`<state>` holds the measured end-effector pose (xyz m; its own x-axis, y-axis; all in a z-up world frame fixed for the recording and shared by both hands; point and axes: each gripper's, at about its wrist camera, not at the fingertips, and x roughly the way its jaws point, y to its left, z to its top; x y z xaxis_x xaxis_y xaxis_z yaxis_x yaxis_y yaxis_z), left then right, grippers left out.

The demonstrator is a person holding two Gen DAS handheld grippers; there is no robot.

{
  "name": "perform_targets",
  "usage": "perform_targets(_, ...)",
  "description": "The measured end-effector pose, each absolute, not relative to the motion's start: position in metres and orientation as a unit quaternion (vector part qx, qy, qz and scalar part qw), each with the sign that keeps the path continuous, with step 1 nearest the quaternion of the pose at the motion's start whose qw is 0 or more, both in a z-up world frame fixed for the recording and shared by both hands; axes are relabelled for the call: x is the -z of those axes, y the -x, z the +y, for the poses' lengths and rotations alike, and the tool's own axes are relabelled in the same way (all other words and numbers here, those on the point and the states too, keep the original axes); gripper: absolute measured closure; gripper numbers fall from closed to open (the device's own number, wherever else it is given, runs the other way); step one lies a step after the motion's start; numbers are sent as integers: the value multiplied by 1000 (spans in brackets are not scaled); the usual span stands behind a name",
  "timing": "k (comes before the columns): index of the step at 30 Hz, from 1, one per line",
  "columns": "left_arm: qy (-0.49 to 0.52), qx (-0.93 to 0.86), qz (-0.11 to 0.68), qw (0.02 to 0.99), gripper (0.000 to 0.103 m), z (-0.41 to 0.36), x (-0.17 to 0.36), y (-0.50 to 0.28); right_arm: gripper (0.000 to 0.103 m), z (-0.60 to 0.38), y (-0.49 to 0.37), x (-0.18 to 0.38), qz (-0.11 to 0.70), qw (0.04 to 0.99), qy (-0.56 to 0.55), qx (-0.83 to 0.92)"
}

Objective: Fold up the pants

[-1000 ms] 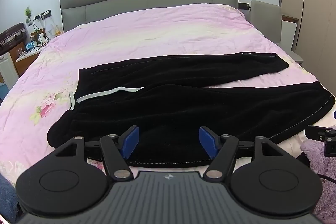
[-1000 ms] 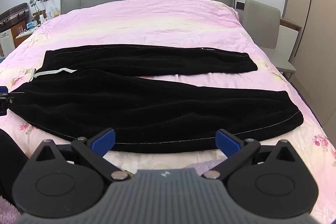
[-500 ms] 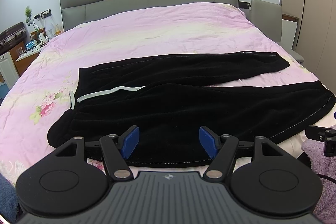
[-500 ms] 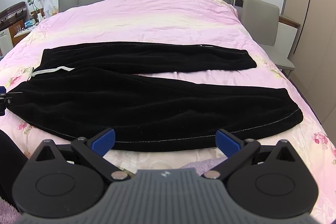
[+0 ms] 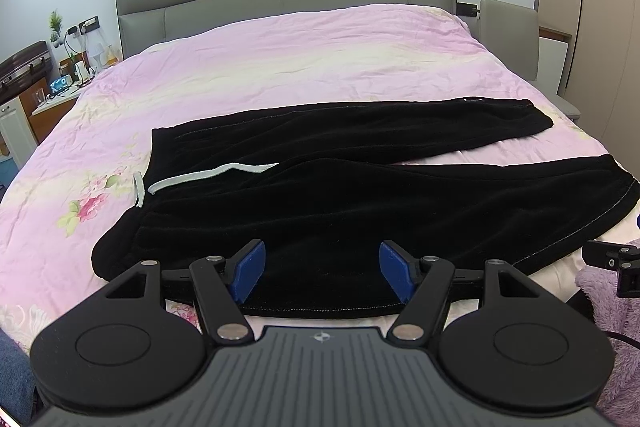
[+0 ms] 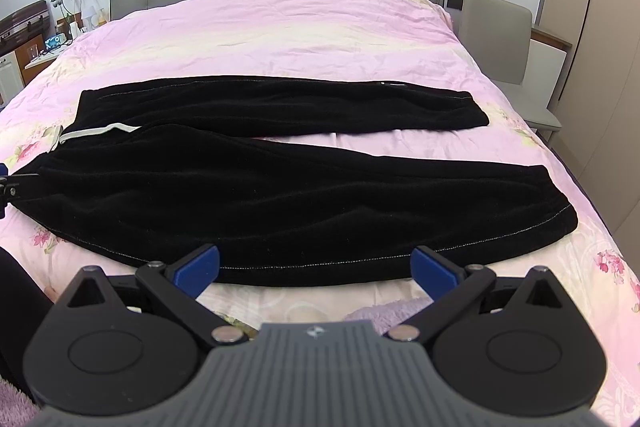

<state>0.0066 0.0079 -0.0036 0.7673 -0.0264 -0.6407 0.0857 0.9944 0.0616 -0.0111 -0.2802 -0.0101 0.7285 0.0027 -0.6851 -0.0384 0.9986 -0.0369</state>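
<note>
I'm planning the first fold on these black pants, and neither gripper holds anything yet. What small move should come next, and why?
Probably lower both open grippers onto the near edge of the near leg and pinch it. The pants lie flat with legs apart, so that leg must go over the far leg. The left gripper and right gripper hover just short of that hem.
</note>
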Motion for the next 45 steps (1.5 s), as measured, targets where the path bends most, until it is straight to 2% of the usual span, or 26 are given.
perform_targets(45, -45, 28, 343, 938, 25, 10, 6, -4, 5, -281, 10, 14, 379, 925, 18, -15)
